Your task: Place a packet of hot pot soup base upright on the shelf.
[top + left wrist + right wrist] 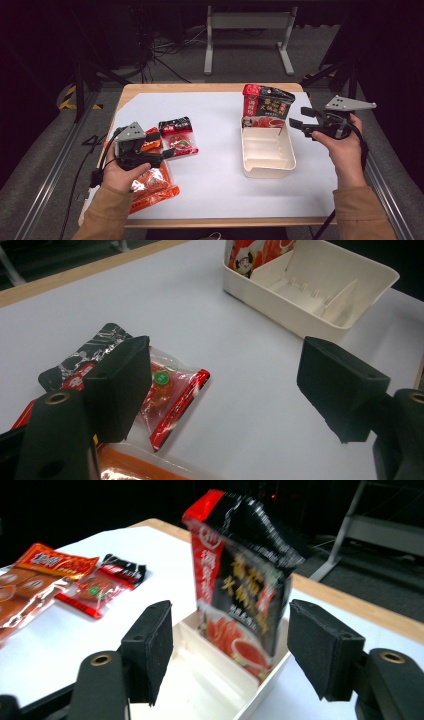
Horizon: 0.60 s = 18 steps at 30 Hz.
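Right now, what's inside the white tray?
One red-and-black sauce packet stands upright in the far end of the white tray. The nearer compartments look bare, with low dividers. The packet's bottom edge and the tray floor behind it are covered.

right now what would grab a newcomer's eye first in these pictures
The tall red and black pouch standing upright in the far end of the cream tray, right of the table's middle. The right tool sits just beside it, jaws open. At the left edge, a heap of orange and red packets lies under the open left tool.
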Available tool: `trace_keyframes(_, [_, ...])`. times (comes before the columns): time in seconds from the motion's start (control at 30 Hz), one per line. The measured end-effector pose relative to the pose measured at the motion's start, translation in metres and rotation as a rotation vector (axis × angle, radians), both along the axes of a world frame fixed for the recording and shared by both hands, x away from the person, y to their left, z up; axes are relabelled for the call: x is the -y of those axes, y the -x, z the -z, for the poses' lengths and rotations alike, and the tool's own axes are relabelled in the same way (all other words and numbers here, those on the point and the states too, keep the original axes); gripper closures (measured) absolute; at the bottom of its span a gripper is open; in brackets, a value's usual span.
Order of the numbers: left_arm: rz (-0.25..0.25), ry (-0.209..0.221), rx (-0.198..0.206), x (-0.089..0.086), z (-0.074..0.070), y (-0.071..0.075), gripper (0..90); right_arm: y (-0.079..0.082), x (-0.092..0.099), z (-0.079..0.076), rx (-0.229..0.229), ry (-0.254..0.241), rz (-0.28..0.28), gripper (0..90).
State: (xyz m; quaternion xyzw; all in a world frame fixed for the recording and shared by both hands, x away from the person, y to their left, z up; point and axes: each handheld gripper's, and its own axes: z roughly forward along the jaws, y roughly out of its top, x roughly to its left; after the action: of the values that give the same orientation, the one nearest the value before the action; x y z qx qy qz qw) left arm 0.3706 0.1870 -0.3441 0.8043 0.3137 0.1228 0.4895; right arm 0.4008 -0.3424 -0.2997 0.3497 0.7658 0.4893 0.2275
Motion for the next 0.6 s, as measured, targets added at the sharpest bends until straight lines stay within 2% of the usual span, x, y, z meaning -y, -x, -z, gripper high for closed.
trace_keyframes(0.1, [0.001, 0.010, 0.000, -0.003, -0.001, -0.001, 22.9, 0.004, -0.002, 0.004, -0.018, 0.018, 0.002, 36.7])
trace_keyframes(0.23, [-0.005, 0.001, 0.008, -0.006, -0.003, -0.002, 23.3, 0.012, -0.005, 0.011, -0.027, 0.056, -0.008, 39.0])
trace_keyframes(0.43, [-0.013, 0.001, 0.014, -0.013, -0.006, 0.000, 23.7, 0.020, -0.003, 0.026, -0.028, 0.022, -0.013, 39.8])
trace_keyframes(0.6, [-0.030, -0.010, 0.033, -0.019, -0.009, 0.000, 23.8, 0.020, 0.002, 0.039, -0.043, 0.024, -0.008, 40.0])
